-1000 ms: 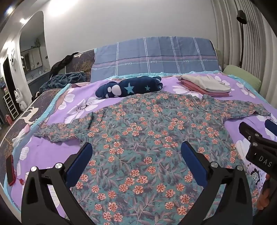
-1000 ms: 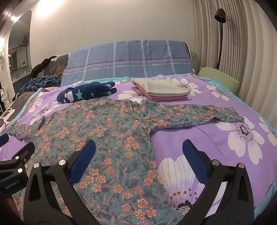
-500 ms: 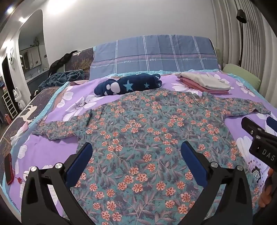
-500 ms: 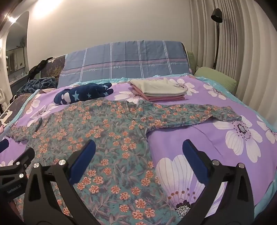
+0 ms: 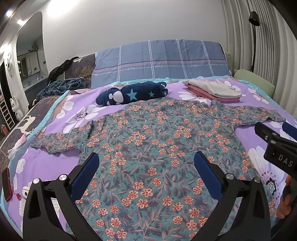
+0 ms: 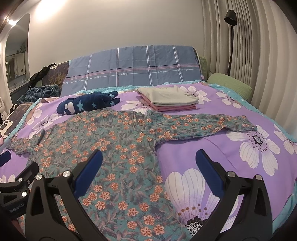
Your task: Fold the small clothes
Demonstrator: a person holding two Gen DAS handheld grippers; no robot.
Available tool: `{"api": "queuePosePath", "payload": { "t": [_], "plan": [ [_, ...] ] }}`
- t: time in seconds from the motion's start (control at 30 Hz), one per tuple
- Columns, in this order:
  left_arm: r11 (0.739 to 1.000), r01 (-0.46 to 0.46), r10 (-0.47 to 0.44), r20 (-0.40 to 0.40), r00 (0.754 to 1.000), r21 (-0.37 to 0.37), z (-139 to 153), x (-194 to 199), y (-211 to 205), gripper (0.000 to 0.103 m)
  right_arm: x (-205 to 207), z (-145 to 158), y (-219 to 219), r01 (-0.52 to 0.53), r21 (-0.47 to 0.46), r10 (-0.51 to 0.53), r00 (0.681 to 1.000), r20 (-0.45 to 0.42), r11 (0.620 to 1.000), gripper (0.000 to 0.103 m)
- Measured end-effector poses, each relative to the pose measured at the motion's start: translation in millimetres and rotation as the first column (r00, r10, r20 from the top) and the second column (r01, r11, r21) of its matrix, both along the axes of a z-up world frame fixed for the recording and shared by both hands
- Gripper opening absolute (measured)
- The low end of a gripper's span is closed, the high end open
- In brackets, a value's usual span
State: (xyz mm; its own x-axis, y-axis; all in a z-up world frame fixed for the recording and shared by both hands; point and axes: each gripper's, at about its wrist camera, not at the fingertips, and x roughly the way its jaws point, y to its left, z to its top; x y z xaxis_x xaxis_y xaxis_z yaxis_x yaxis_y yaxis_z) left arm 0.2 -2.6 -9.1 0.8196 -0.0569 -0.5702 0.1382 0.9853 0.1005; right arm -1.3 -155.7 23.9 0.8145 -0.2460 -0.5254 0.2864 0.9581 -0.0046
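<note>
Teal floral long-sleeved top [image 5: 157,148] lies flat, sleeves outstretched, on purple flowered bedspread [image 6: 232,148]. Left gripper [image 5: 146,170] and right gripper [image 6: 148,166] hover above its hem, both spread wide, empty.

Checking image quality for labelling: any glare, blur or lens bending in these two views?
Left wrist view: sharp, ceiling-light glare at upper left, curtains bowed by fisheye, corners dark. Right wrist view: sharp shirt, glare on the wall, lamp pole curved.
</note>
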Motion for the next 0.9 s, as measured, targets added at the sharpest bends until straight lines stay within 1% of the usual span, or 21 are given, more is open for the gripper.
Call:
{"api": "queuePosePath", "payload": {
  "t": [0.9],
  "plan": [
    [1.000, 0.016, -0.016, -0.007, 1.000, -0.013, -4.4, 2.1, -0.8, 0.102, 2.5, -1.7, 3.0, -0.004, -0.010, 0.004, 1.000, -0.007, 1.000, 0.101]
  ]
}}
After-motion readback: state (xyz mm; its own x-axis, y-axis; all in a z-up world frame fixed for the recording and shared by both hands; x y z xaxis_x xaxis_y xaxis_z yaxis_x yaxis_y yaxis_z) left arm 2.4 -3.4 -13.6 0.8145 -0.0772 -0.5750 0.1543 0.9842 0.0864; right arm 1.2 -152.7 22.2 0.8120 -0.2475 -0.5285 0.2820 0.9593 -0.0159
